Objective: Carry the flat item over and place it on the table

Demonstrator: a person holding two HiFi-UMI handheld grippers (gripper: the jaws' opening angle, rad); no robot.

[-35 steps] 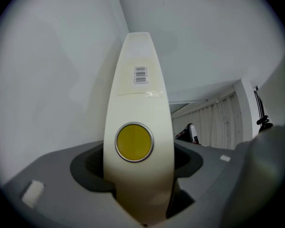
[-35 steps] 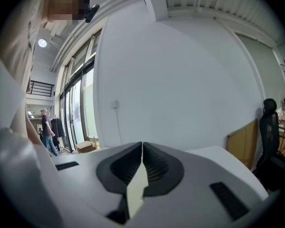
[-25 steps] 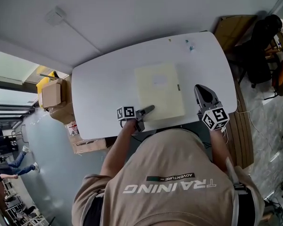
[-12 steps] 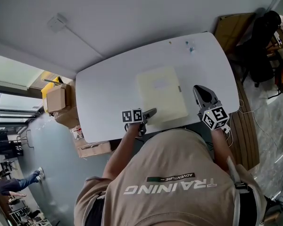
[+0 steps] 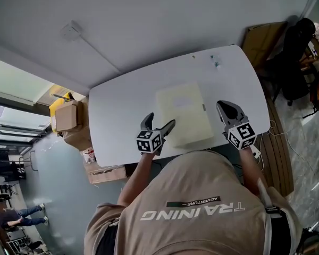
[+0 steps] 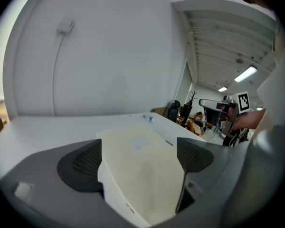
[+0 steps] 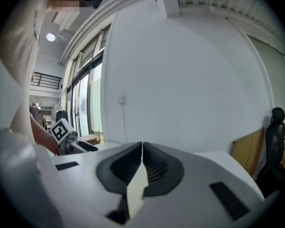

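Note:
The flat item (image 5: 183,113) is a cream folder lying flat on the white table (image 5: 122,105), near the table's front edge. My left gripper (image 5: 159,120) is open at the folder's near left corner. One finger is over that corner, the other over bare table. In the left gripper view the folder (image 6: 142,170) runs between the wide-apart pads (image 6: 80,163) without being pressed. My right gripper (image 5: 227,108) hovers just right of the folder, apart from it. Its jaws are shut (image 7: 141,146) and I see nothing held.
Cardboard boxes (image 5: 66,116) stand on the floor left of the table, another (image 5: 103,169) sits by its front left corner. A small blue thing (image 5: 215,62) lies at the table's far right. A black chair (image 5: 295,57) and a wooden panel (image 5: 260,33) stand to the right.
My left gripper was shut on the folder's near left corner; its jaws have spread wide and let go. The folder stays flat on the table. The right gripper has barely moved.

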